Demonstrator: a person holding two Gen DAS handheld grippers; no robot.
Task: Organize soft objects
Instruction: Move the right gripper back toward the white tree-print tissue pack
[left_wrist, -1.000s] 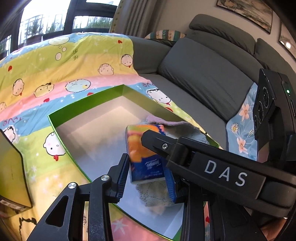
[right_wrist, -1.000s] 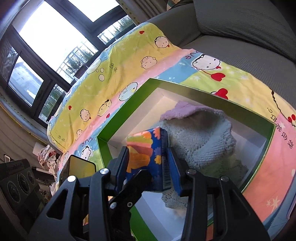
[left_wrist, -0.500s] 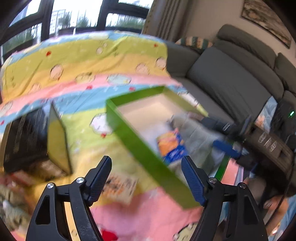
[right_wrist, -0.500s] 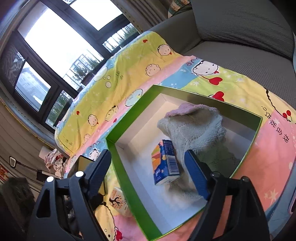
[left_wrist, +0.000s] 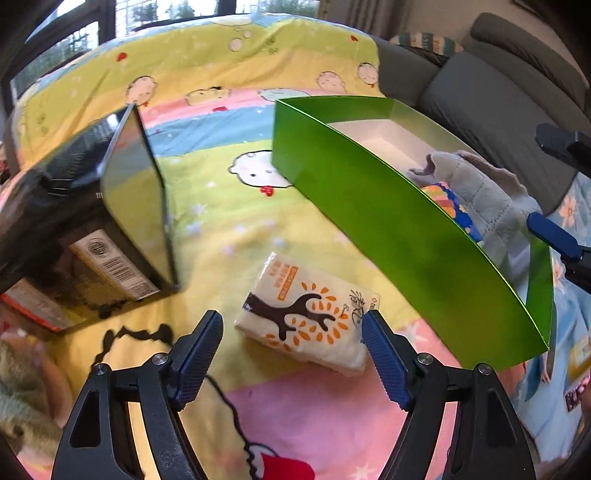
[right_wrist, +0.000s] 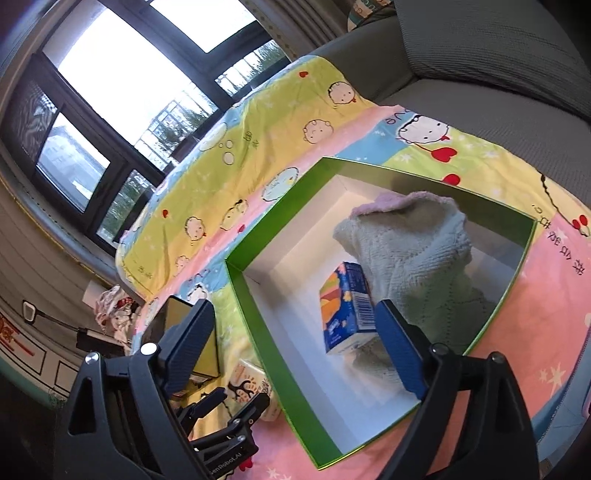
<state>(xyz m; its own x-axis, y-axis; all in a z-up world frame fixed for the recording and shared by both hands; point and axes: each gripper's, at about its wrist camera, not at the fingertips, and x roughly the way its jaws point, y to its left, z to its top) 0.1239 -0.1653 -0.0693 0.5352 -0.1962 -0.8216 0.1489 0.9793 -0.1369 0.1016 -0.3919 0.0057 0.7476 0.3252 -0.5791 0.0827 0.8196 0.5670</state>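
A green box (left_wrist: 399, 221) with a white inside lies on the cartoon blanket; it also shows in the right wrist view (right_wrist: 258, 317). Inside it are a blue-and-orange tissue pack (right_wrist: 345, 308) standing upright and a grey knitted cloth (right_wrist: 413, 251) leaning beside it. A cream tissue pack with a tree print (left_wrist: 308, 314) lies on the blanket outside the box. My left gripper (left_wrist: 293, 352) is open, just short of that pack, jaws either side of it. My right gripper (right_wrist: 295, 347) is open and empty above the box's near corner.
A dark carton with a barcode label (left_wrist: 92, 225) stands on the blanket at the left. A grey sofa (right_wrist: 498, 74) lies behind the box. Windows (right_wrist: 129, 85) are at the far side. The blanket's edge falls off at the left.
My right gripper let go of the blue-and-orange pack in the box and pulled back. My left gripper swung left out of the box and came down to the cream pack.
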